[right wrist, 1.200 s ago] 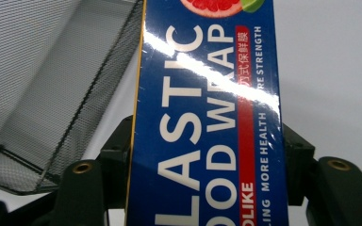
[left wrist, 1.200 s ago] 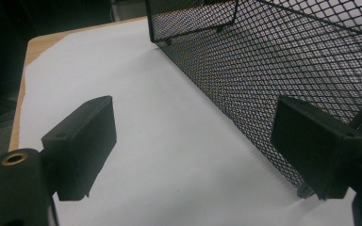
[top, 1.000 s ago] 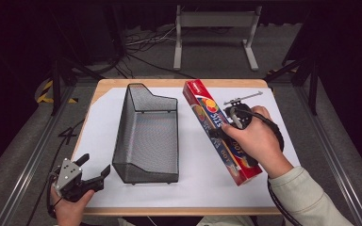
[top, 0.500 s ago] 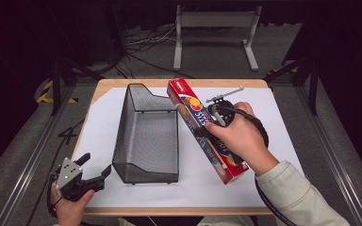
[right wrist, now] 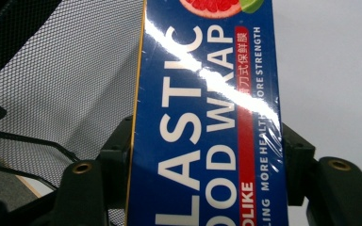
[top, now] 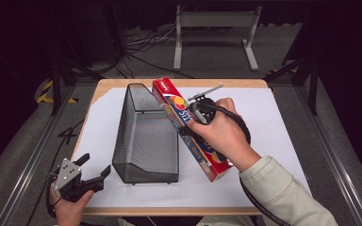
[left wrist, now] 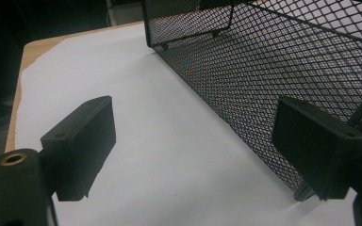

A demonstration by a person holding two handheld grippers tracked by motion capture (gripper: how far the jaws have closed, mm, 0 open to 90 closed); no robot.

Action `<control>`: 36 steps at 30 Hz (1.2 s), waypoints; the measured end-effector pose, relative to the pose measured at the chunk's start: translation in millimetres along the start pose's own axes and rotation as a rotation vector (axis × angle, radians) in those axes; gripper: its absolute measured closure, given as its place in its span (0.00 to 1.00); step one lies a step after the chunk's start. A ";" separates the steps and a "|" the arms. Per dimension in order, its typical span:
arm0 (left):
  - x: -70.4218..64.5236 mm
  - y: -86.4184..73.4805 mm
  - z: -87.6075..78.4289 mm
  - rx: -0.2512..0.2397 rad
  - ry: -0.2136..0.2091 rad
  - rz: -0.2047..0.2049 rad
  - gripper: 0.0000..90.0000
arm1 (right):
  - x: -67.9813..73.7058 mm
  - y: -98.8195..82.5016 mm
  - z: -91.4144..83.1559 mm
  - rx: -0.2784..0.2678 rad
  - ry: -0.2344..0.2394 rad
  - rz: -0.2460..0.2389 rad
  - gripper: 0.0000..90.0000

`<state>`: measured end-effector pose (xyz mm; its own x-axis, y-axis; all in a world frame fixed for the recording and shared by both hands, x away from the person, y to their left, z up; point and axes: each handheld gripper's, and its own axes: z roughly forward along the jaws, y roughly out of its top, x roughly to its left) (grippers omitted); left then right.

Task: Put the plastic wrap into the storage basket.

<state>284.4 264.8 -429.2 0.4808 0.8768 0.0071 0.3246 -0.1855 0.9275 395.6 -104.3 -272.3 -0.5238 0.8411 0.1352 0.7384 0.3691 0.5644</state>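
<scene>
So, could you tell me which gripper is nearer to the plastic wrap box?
Right. The right gripper is clamped on the plastic wrap box; the left gripper sits open at the table's near-left corner, beyond the mesh basket.

one plastic wrap box [top: 188, 127], one black mesh basket [top: 146, 141], two tongs, left tongs [top: 92, 172], right tongs [top: 195, 134]

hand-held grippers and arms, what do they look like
Both are black. The left hand-held gripper has two blocky rectangular jaws, a brass-coloured insert near their base and a grey three-cornered plate with small holes on top. The right hand-held gripper trails a black cable along a pale cream sleeve.
</scene>
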 end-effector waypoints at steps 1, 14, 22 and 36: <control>-0.1 0.0 -0.2 0.000 0.000 0.000 0.17 | 2.2 1.1 1.2 0.001 0.003 -0.002 0.43; 0.2 0.4 -1.5 -0.010 0.006 -0.006 0.17 | 23.8 13.4 22.4 0.016 0.011 0.019 0.43; 1.1 0.9 -0.2 -0.008 0.006 -0.009 0.17 | 30.2 19.8 38.6 0.009 0.003 0.043 0.43; 1.1 1.0 0.1 -0.010 0.003 -0.009 0.17 | 44.8 25.2 54.1 0.005 0.052 0.077 0.43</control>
<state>285.4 265.5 -428.3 0.4755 0.8797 0.0000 0.3207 -0.1733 0.9312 413.7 -36.0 -296.1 -0.4872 0.8450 0.2204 0.7792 0.3067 0.5465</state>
